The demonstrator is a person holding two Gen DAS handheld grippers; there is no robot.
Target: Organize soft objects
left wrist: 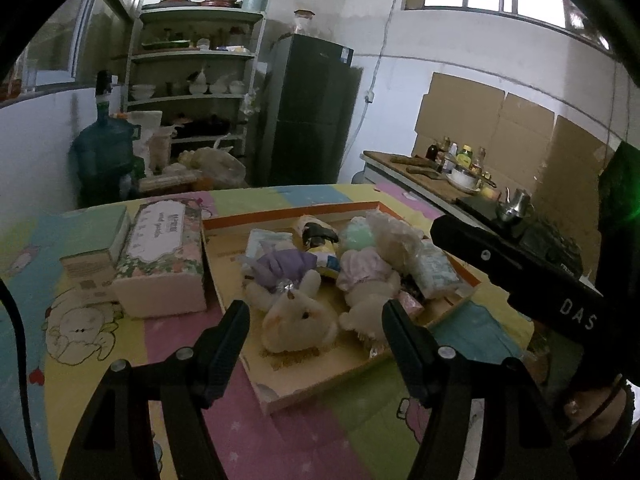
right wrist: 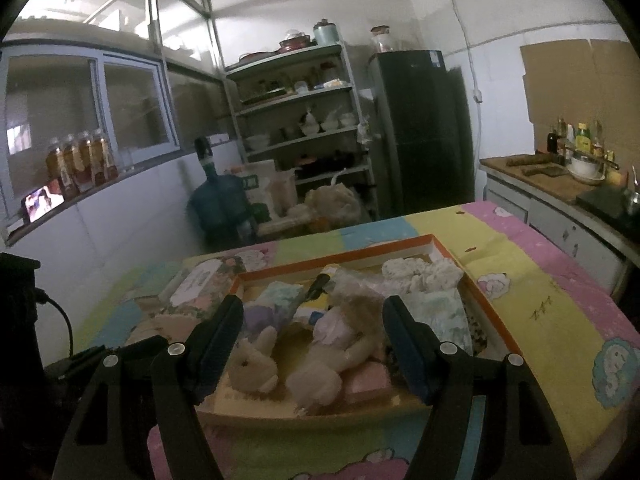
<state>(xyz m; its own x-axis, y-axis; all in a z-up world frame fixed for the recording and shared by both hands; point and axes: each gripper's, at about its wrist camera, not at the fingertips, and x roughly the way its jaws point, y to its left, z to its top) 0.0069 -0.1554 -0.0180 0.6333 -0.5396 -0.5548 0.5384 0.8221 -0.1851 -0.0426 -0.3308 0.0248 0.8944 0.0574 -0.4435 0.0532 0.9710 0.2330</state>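
Left gripper point(left wrist: 314, 330): jaws stand apart, nothing between the pads; it is held above the near edge of the tray point(left wrist: 360, 368), not touching anything. Right gripper point(right wrist: 312, 338): jaws likewise apart and empty, held over the tray's near side.

Soft objects are all piled inside the shallow orange-rimmed cardboard tray on the pastel cartoon tablecloth point(left wrist: 80, 320):
- plush rabbit in a purple dress point(left wrist: 296, 312), lying at the tray's near-left, head towards the camera
- plush bear in a pink dress point(left wrist: 366, 280), just beside the rabbit on its right, touching it
- yellow-and-black soft toy point(left wrist: 320, 240) behind the two plush figures
- pale green soft item point(left wrist: 356, 236) and a clear plastic bag point(left wrist: 394, 232) at the far side
- packs in printed wrap point(left wrist: 436, 270) along the tray's right wall; contents cannot be told

In the right wrist view the same rabbit point(right wrist: 256, 364) and bear point(right wrist: 332, 356) are framed between the fingers, both still lying in the tray point(right wrist: 492, 320).

Outside the tray, to its left: a floral box point(left wrist: 160, 264) touching the tray's left wall, and a smaller carton point(left wrist: 90, 268) just beside it.

The right gripper's black body point(left wrist: 516, 272) is seen at the right of the left wrist view, above the tray's right corner.
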